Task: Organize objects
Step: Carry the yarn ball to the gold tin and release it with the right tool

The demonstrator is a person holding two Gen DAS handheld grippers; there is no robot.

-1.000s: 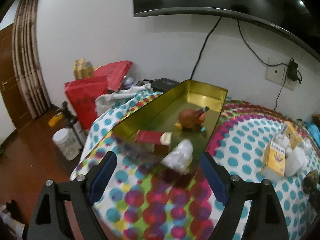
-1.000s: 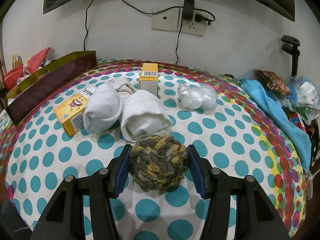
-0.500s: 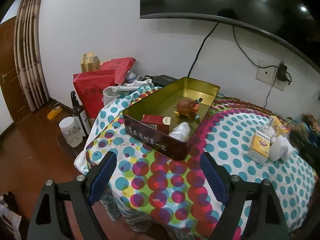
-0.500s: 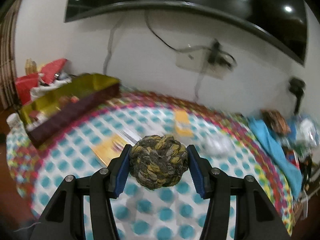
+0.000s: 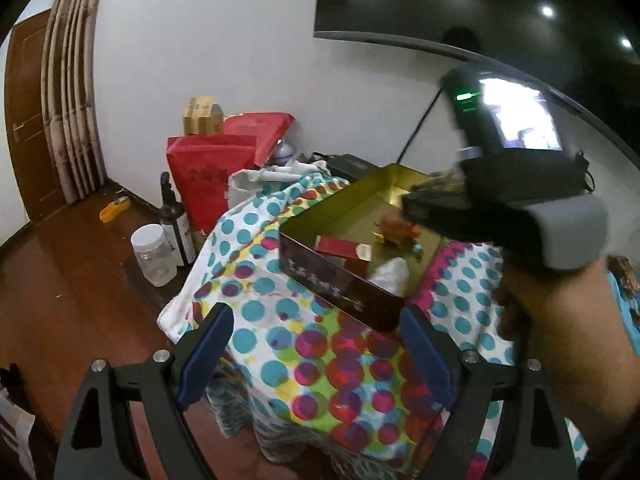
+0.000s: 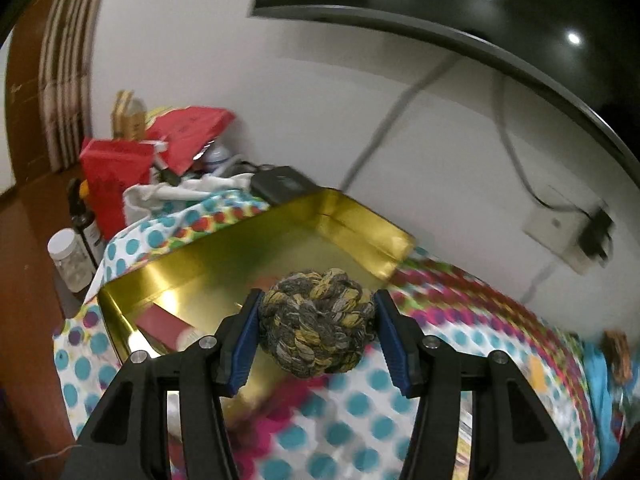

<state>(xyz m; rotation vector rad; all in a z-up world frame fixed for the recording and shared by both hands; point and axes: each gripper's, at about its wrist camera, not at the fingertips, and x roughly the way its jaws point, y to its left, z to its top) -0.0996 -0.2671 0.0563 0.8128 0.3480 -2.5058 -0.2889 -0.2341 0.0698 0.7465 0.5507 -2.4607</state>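
My right gripper (image 6: 316, 340) is shut on a grey-and-yellow woven rope ball (image 6: 316, 324) and holds it in the air over the near edge of the gold tin box (image 6: 352, 220). In the left wrist view the right gripper (image 5: 436, 196) reaches over the tin box (image 5: 340, 208), which holds a red packet (image 5: 340, 249), a brown toy (image 5: 396, 226) and a white wrapped lump (image 5: 390, 274). My left gripper (image 5: 316, 352) is open and empty, held in front of the table's near corner.
The table has a dotted cloth (image 5: 340, 372). Left of it are red bags (image 5: 208, 176), a dark bottle (image 5: 174, 220) and a clear jar (image 5: 154, 254) on the wooden floor. A wall socket with a plug (image 6: 576, 232) is behind the table.
My right gripper lifted the rope ball off the table and carried it left, over the tin box. My left gripper pulled back from the box and stayed open.
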